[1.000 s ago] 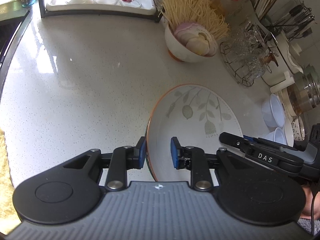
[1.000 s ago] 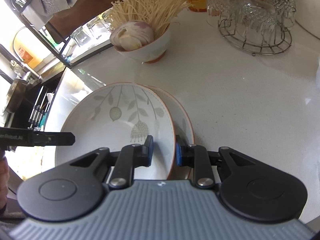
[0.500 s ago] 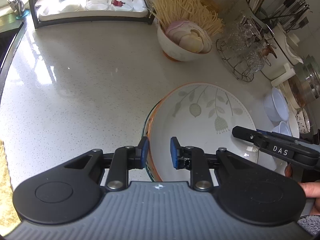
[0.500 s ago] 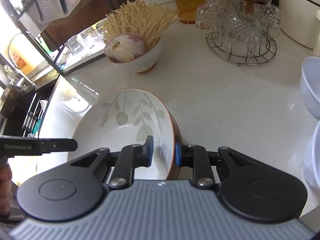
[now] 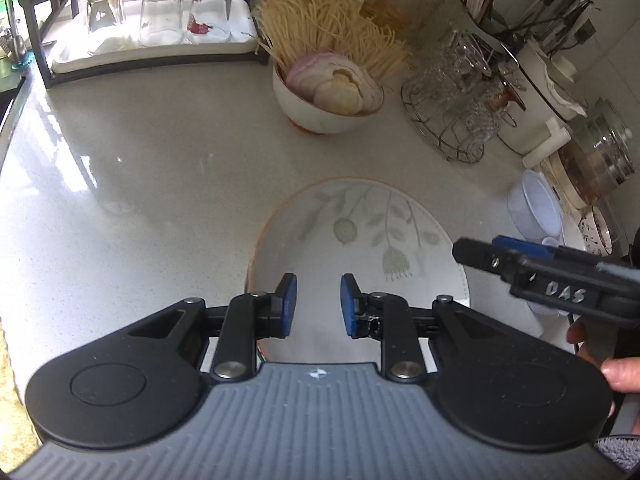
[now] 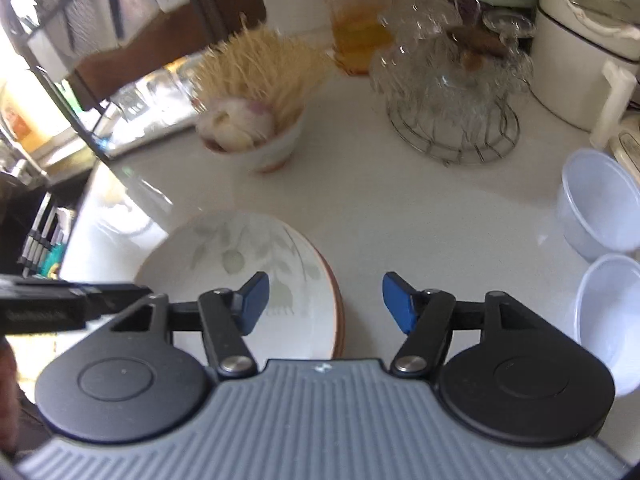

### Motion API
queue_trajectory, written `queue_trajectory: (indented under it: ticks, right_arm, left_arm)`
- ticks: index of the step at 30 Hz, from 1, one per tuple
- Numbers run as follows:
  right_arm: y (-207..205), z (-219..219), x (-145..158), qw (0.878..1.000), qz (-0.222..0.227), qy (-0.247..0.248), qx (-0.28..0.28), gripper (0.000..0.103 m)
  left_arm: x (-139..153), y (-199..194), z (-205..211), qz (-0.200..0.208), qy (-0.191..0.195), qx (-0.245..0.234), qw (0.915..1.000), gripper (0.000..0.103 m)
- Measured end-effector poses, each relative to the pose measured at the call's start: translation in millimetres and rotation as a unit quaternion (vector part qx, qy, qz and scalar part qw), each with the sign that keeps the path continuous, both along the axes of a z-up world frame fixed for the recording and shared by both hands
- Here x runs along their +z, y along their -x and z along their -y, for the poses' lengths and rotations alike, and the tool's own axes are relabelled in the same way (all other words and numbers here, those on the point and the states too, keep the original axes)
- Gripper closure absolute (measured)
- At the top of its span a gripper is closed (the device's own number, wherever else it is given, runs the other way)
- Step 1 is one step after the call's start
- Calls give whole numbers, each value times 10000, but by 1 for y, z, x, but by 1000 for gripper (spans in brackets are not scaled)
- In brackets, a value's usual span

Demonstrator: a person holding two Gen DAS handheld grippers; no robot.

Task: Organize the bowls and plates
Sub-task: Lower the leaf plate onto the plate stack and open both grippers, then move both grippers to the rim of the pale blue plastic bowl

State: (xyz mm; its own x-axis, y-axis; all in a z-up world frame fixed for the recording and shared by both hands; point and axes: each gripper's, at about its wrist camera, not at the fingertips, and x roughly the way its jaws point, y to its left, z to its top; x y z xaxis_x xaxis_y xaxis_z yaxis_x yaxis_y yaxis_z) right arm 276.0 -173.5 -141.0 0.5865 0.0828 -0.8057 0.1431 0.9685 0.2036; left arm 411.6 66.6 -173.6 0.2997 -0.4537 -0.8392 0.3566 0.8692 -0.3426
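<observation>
Found the leaf-patterned plate [image 5: 360, 240] lying flat on the white counter [image 5: 140, 160], directly below both tools. Made out a second orange rim just under it at the right edge in the right wrist view; could not tell how many lay stacked. Lost its near edge behind the tool bodies in both views.

Saw the left gripper [image 5: 318, 304] with blue pads a little apart, only the plate's face showing through the gap, the rim running outside the left pad, nothing pinched. Saw the right gripper [image 6: 326, 302] spread wide, with jaws just opening, the plate's right rim below the gap and touched by neither pad. Caught only fingertips [image 5: 620, 372] of the hand behind it, cut off at the frame edge.

Noted, beyond the plate, a bowl of noodles and sliced onion [image 5: 320, 116], a wire rack of glassware [image 5: 452, 120] just beside it, and a red-lidded jar [image 6: 352, 20] behind, blurred. Noted two clear plastic bowls [image 6: 600, 204] crowding the right side, partly cropped. Found bare counter to the left, up to a tray of upturned tumblers [image 5: 160, 12] at the back.
</observation>
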Motion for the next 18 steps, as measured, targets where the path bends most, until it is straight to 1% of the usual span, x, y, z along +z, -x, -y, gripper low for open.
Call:
queue_trajectory:
  ticks: [3,6,15,18]
  right_arm:
    - [2,-3,6,9998,109,106,93,39]
    - [5,-3,17,9995,290,142,69,39]
    - [33,5,65,9947,950,252,-310,39]
    - [44,9,80,9920,1146,290,-438,39]
  left_arm:
    - [4,3,1,57,48,-18,10000,76]
    - [16,5,1,189,104,-44,9998,76]
    - [76,15,8,771,346,-148,9963,76]
    - [93,21,11,895,444,-179,9948,76]
